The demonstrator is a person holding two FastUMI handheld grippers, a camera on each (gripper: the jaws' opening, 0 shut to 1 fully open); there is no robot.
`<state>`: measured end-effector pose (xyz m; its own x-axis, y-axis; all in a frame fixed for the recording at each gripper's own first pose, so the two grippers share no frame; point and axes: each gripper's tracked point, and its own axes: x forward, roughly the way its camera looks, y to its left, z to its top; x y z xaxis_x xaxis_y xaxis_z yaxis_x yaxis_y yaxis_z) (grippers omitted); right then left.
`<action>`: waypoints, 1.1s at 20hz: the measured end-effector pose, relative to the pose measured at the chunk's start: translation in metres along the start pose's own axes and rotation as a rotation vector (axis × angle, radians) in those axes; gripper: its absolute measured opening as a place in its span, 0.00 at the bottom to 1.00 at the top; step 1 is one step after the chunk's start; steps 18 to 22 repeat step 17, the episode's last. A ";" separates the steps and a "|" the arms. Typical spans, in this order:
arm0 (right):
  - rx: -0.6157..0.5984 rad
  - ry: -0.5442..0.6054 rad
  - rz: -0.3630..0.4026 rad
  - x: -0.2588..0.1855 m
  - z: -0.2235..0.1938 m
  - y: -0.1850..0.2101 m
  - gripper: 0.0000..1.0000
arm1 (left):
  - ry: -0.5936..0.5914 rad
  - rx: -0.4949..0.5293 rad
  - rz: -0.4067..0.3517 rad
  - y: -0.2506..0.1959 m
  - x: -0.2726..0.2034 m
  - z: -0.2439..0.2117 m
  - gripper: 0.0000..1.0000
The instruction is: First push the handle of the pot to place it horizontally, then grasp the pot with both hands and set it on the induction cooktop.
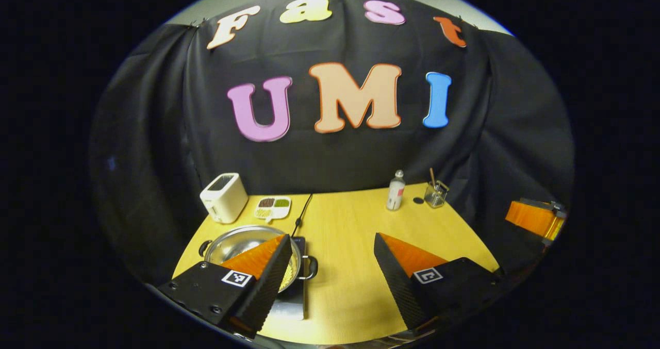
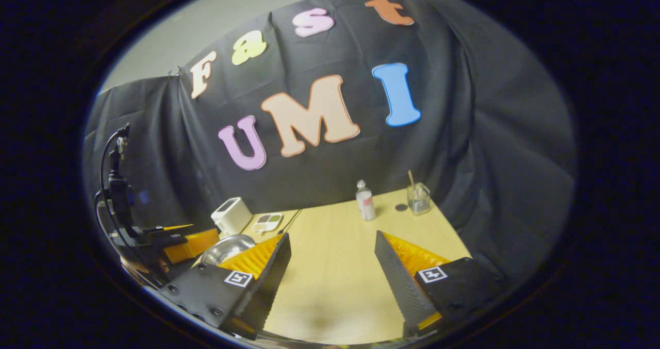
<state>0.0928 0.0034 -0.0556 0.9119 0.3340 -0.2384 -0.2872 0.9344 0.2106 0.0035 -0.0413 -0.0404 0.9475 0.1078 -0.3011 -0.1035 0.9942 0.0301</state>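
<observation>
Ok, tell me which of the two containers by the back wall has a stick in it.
The clear glass jar, rightmost; the white bottle beside it is capped.

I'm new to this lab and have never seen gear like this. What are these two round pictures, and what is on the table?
Each picture comes from a fisheye camera riding on a hand-held two-finger gripper; a person carries one in each hand. The two wedges at the bottom are that gripper's own fingers.

In the left gripper view, the left gripper is open and holds nothing. Below it a steel pot sits on a dark induction cooktop on the yellow table. Farther back stand a white toaster, a small divided dish, a bottle and a glass jar.

In the right gripper view, the right gripper is likewise open and empty, over bare table. The other gripper shows at its left edge.
</observation>
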 end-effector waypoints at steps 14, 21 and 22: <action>-0.086 -0.208 -0.072 -0.045 0.075 -0.035 1.00 | -0.405 0.026 0.090 -0.023 -0.042 0.094 0.99; -0.070 -0.219 -0.077 -0.048 0.076 -0.040 0.93 | -0.416 0.020 0.075 -0.031 -0.043 0.094 0.96; -0.070 -0.219 -0.077 -0.048 0.076 -0.040 0.93 | -0.416 0.020 0.075 -0.031 -0.043 0.094 0.96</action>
